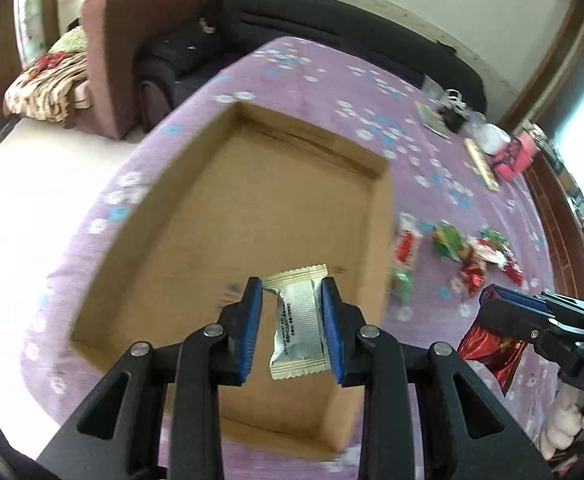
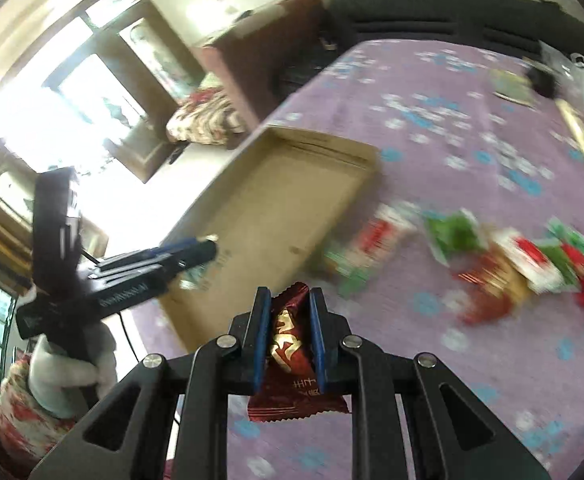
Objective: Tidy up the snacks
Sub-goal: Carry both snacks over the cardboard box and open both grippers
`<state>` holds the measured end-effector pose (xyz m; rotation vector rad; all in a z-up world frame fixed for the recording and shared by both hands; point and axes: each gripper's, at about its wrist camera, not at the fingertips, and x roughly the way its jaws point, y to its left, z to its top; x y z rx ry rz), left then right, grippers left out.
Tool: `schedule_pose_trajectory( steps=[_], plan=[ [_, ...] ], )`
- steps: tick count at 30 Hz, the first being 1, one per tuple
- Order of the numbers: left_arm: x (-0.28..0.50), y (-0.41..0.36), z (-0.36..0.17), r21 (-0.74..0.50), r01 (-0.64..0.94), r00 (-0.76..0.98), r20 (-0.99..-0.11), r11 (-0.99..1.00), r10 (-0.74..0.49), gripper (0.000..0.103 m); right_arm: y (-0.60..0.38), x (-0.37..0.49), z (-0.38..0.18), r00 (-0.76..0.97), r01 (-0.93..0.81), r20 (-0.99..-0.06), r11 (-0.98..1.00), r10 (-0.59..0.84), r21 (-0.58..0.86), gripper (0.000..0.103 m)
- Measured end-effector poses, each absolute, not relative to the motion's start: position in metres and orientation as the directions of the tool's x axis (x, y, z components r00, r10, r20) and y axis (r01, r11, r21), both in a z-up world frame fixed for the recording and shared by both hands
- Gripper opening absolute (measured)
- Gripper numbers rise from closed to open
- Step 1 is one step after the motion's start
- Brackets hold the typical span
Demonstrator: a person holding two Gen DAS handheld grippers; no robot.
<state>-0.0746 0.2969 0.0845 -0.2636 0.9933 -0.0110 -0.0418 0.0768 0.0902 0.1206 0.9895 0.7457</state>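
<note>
My left gripper [image 1: 292, 292] is shut on a white and gold snack packet [image 1: 298, 320] and holds it above the shallow cardboard tray [image 1: 228, 208]. It also shows in the right wrist view [image 2: 204, 246] at the left, over the tray [image 2: 276, 196]. My right gripper [image 2: 290, 300] is shut on a dark red snack packet [image 2: 292, 352] above the purple tablecloth, near the tray's near right corner. In the left wrist view the right gripper [image 1: 488, 294] shows at the right with the red packet [image 1: 492, 348]. Several red and green snack packets [image 2: 492, 256] lie loose to the right of the tray.
The table has a purple flowered cloth [image 1: 432, 184]. At its far right lie a booklet [image 1: 432, 118], a long flat box [image 1: 482, 164], a white dish [image 1: 492, 138] and a pink packet [image 1: 514, 158]. A dark sofa [image 1: 332, 20] and a pink armchair [image 1: 116, 60] stand behind.
</note>
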Motion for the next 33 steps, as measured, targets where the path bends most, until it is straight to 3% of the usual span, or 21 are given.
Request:
schedule_pose_trajectory(
  steps=[9,20,25,33],
  plan=[
    [-0.068,0.356,0.05,-0.153,-0.178,0.466,-0.883,0.972,-0.053,0.032,0.179,-0.021,0.043,0.185,-0.495,-0.748,0.718,0.638,0.49,0.017],
    [-0.073,0.389,0.05,-0.228,-0.217,0.471,-0.876,0.949,-0.102,0.04,0.221,-0.026,0.023,0.214,-0.529,-0.81,0.762,0.546,0.375,0.02],
    [-0.072,0.383,0.081,-0.283,-0.212,0.523,-0.842,0.935,-0.136,0.049,0.197,-0.03,0.046,0.274,-0.507,-0.786,0.778,0.554,0.371,0.02],
    [-0.083,0.33,0.114,-0.31,-0.142,0.596,-0.785,0.94,-0.169,0.051,0.08,-0.007,0.052,0.393,-0.311,-0.798,0.883,0.456,0.352,0.02]
  ],
)
